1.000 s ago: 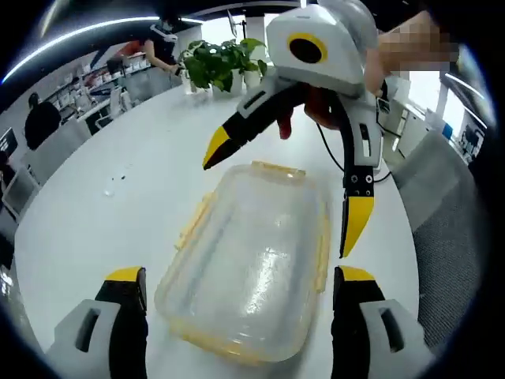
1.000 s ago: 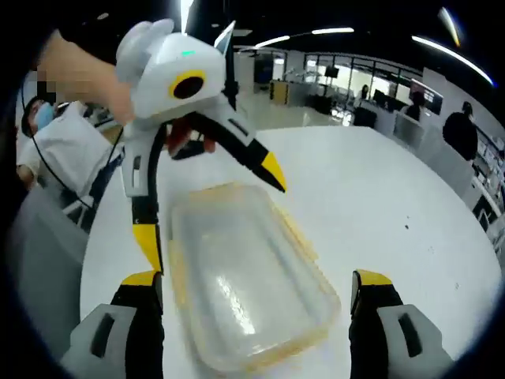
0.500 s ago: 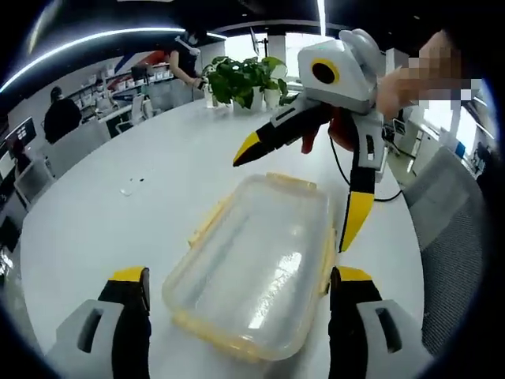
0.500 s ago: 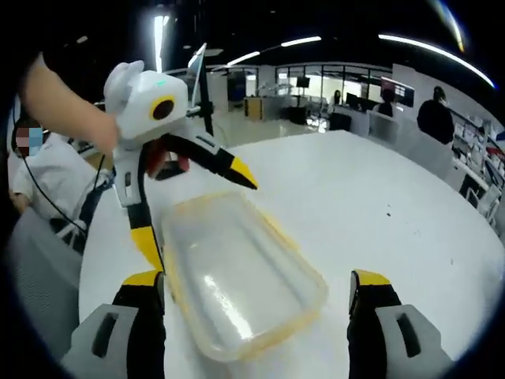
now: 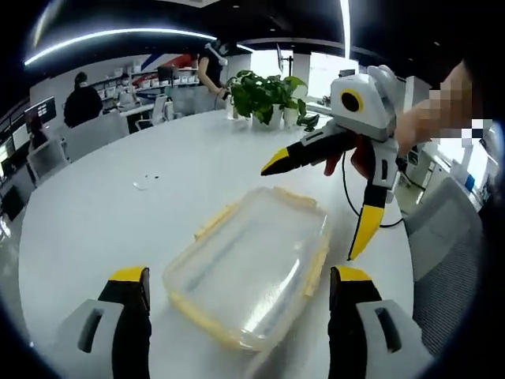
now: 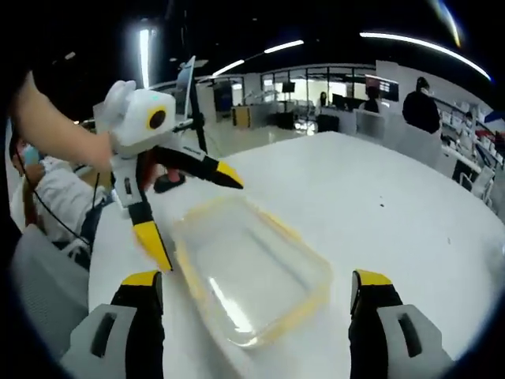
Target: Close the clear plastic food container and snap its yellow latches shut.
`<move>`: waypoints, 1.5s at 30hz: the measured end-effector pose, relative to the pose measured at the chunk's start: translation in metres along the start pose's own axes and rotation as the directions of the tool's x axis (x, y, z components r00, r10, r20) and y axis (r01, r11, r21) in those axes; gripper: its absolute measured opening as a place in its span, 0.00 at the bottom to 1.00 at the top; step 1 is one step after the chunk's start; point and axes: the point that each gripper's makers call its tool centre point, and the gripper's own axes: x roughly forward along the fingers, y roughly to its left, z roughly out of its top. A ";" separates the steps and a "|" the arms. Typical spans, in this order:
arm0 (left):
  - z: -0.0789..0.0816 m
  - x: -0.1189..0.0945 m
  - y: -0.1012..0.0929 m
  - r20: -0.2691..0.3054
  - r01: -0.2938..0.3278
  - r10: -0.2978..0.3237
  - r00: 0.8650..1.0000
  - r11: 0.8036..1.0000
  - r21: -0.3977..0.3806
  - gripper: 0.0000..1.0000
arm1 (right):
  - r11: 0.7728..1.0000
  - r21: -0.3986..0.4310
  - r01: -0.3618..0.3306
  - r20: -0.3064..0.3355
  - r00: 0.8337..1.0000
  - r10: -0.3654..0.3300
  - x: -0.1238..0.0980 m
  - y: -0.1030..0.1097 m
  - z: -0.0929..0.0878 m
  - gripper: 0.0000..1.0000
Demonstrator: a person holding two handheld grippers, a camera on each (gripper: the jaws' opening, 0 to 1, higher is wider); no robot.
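Observation:
A clear plastic food container (image 5: 251, 264) with its lid laid on top rests on the white table (image 5: 95, 213). Yellow latches (image 5: 215, 222) stick out along its edges. In the left gripper view my left gripper (image 5: 238, 276) stands open, its jaws either side of the container's near end, above it. Across the box, my right gripper (image 5: 316, 207) hangs open over the far end. In the right gripper view the container (image 6: 252, 268) lies between the open jaws of my right gripper (image 6: 256, 278), with the left gripper (image 6: 196, 219) open beyond it. Neither holds anything.
Potted plants (image 5: 264, 95) stand at the table's far edge, and small scraps (image 5: 146, 183) lie to the left. A black cable (image 5: 345, 193) trails near the right gripper. A seated person (image 6: 47, 213) is close to the table edge. Desks, chairs and people fill the office behind.
Both grippers have drawn back and up from the container, so it looks smaller and farther off. It has stayed put on the table. Both grippers remain open.

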 end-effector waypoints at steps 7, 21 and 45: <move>-0.006 -0.007 -0.007 0.003 -0.007 0.007 1.000 1.000 -0.027 0.94 | 0.998 0.055 0.017 0.023 1.000 -0.018 -0.011 0.003 -0.002 1.00; -0.012 -0.024 -0.022 0.028 -0.030 0.032 0.999 0.996 -0.088 0.93 | 0.995 0.090 0.053 0.035 0.998 -0.056 -0.030 0.011 -0.012 1.00; -0.022 -0.059 -0.026 0.065 -0.077 0.091 0.994 0.980 -0.184 0.92 | 0.975 0.193 0.107 0.090 0.988 -0.126 -0.063 0.022 -0.013 0.99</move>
